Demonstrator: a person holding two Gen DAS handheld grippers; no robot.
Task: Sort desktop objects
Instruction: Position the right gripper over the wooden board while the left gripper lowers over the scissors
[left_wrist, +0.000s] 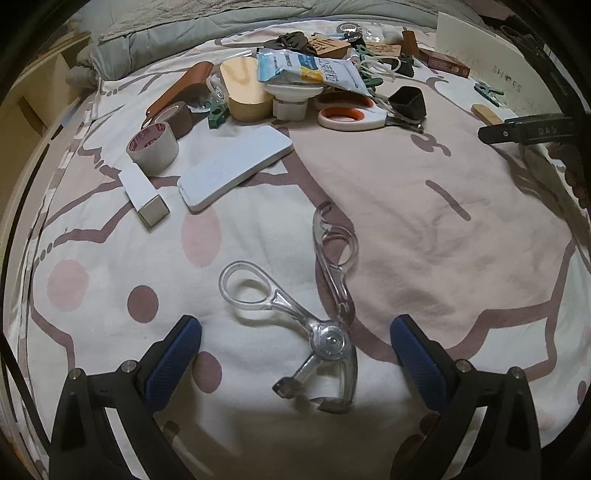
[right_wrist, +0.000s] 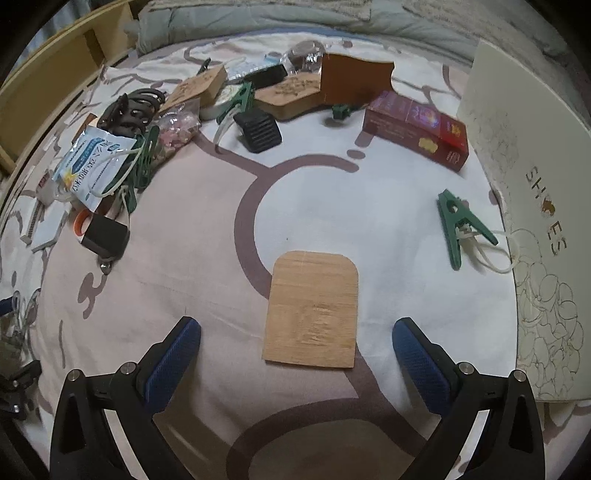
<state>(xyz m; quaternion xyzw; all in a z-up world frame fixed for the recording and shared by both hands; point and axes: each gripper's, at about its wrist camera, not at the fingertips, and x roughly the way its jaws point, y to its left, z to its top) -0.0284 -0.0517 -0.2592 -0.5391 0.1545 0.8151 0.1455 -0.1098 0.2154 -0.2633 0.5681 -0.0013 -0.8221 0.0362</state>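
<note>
Clutter (left_wrist: 295, 74) is seen heaped at the far side of a patterned sheet (left_wrist: 424, 229), so most of the sorting is judged undone. Clear tongs (left_wrist: 325, 332) are framed between the spread, empty left gripper (left_wrist: 295, 354), and a wooden board (right_wrist: 314, 310) between the equally spread, empty right gripper (right_wrist: 295, 354). A green clip (right_wrist: 458, 225) lies just beside a white box (right_wrist: 524, 155), possibly the sorting bin, though its inside cannot be seen.
</note>
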